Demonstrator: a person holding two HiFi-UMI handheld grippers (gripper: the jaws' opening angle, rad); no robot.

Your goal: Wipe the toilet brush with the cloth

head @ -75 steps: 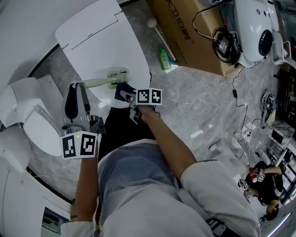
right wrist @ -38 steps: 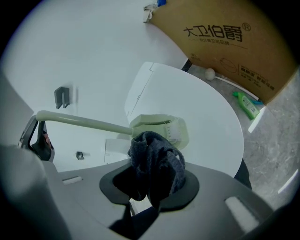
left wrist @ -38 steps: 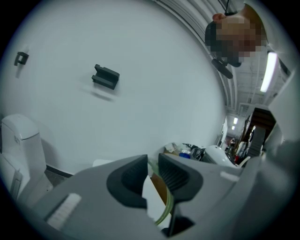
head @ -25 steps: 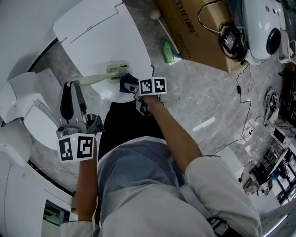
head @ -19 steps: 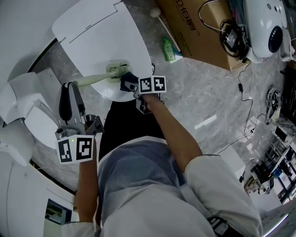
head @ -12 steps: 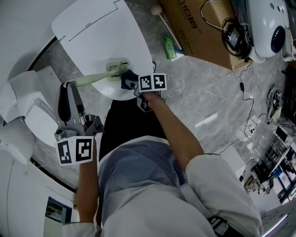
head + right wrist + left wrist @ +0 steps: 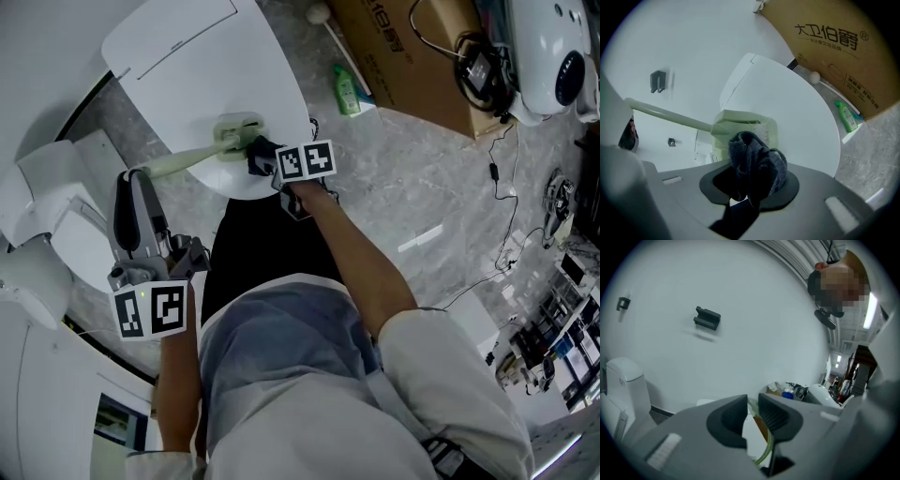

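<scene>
A pale green toilet brush lies across the closed white toilet lid (image 7: 202, 70). Its head (image 7: 239, 128) rests on the lid and its handle (image 7: 183, 161) runs left to my left gripper (image 7: 132, 180), which is shut on the handle's end. In the left gripper view the green handle (image 7: 767, 451) shows in the narrow gap of that gripper (image 7: 751, 414). My right gripper (image 7: 269, 159) is shut on a dark blue cloth (image 7: 260, 153), which sits against the near side of the brush head. In the right gripper view the cloth (image 7: 757, 168) bunches out of my right gripper (image 7: 751, 188), just before the brush head (image 7: 746, 127).
A second white toilet (image 7: 52, 220) stands at the left. A cardboard box (image 7: 403, 47), a green bottle (image 7: 346, 91) and a white-tipped stick (image 7: 330, 37) lie on the grey floor beyond the lid. A white appliance (image 7: 553, 56) and cables (image 7: 497, 159) are at the right.
Both grippers keep their hold. The cloth has stayed by the brush head with only small shifts, while the head view has drifted a little.
</scene>
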